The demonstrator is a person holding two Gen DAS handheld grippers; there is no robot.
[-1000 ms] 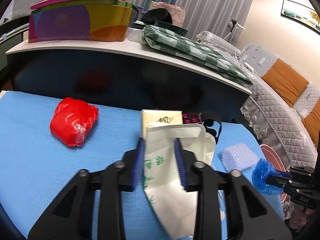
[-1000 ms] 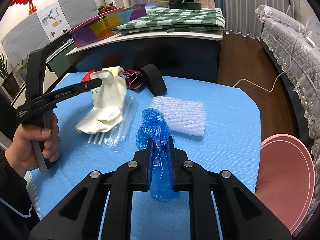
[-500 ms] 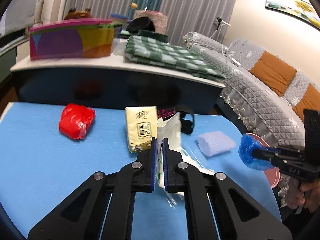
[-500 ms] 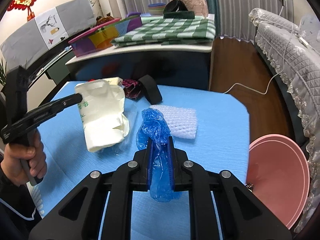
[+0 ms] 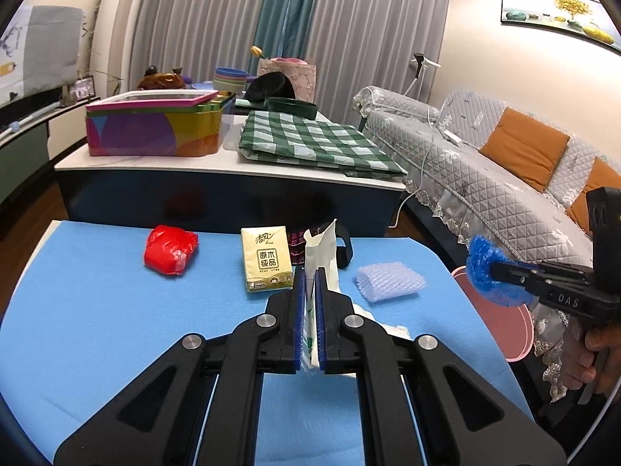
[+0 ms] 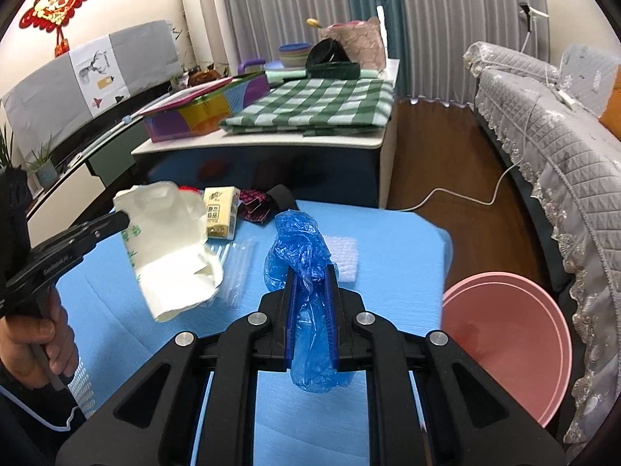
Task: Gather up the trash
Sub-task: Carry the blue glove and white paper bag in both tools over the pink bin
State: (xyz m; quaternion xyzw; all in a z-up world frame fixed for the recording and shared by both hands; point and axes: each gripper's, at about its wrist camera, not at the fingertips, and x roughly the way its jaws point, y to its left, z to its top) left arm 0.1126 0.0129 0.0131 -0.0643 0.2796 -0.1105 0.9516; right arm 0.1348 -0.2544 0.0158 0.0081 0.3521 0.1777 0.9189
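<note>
In the right wrist view, the left gripper [image 6: 116, 220] reaches in from the left edge, pinching the white plastic bag [image 6: 170, 248] by its top so the body hangs open and clear of the blue table [image 6: 388, 240], probably to carry it off without dragging. Right of it lie the clear wrapper [image 6: 238, 268], the tissue pack [image 6: 220, 213] and the foam net [image 6: 343, 257], all resting on the table; of these the wrapper and net look like trash yet to be gathered. At centre, the right gripper [image 6: 310, 310] is pressed together on the crumpled blue plastic bag [image 6: 306, 256], which bulges above and droops below the pads. At lower right the pink basin [image 6: 543, 334] stands on the floor just beside the table edge, likely the drop spot. In the left wrist view, the red bag [image 5: 170, 254] sits at centre left, untouched.
</note>
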